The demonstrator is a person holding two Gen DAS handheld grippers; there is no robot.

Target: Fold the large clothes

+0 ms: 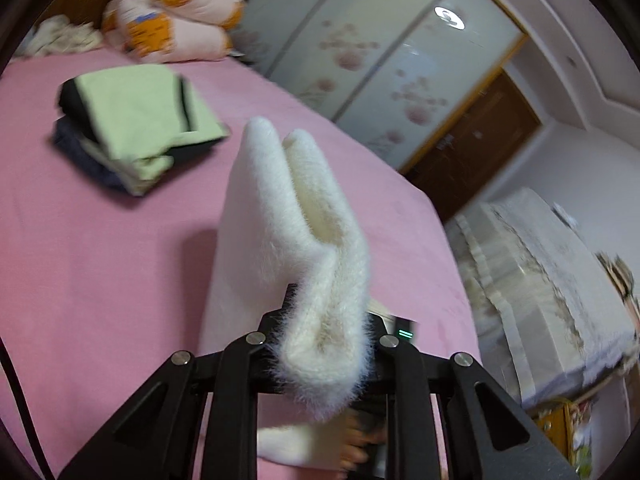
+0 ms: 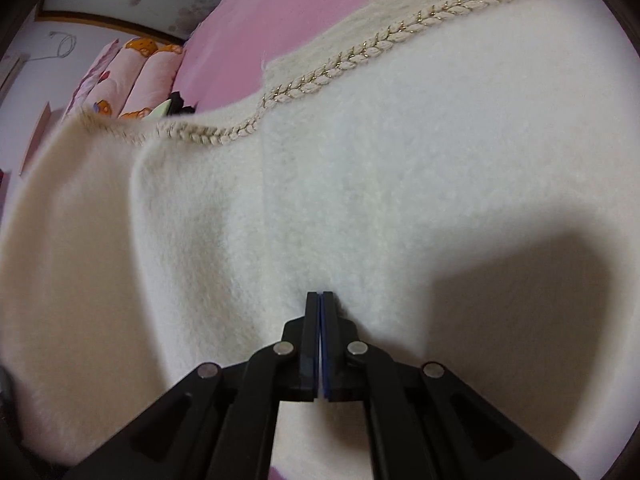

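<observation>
Lifting a doubled edge of the fluffy white garment [image 1: 296,220] off the pink bed [image 1: 100,240], the left gripper [image 1: 324,344] is pinching thick, soft, probably light fleece; the right gripper [image 2: 320,300], fingers together, is apparently pressing the cloth down empty.

- Left gripper [image 1: 326,356] tilts downward, its fingers clamped on a fold of the white fluffy garment [image 1: 288,216].
- Right gripper [image 2: 319,300] points steeply down, fingers pressed together, empty.

One white fluffy garment [image 1: 288,216], one stack of folded clothes [image 1: 136,128], two grippers.
</observation>
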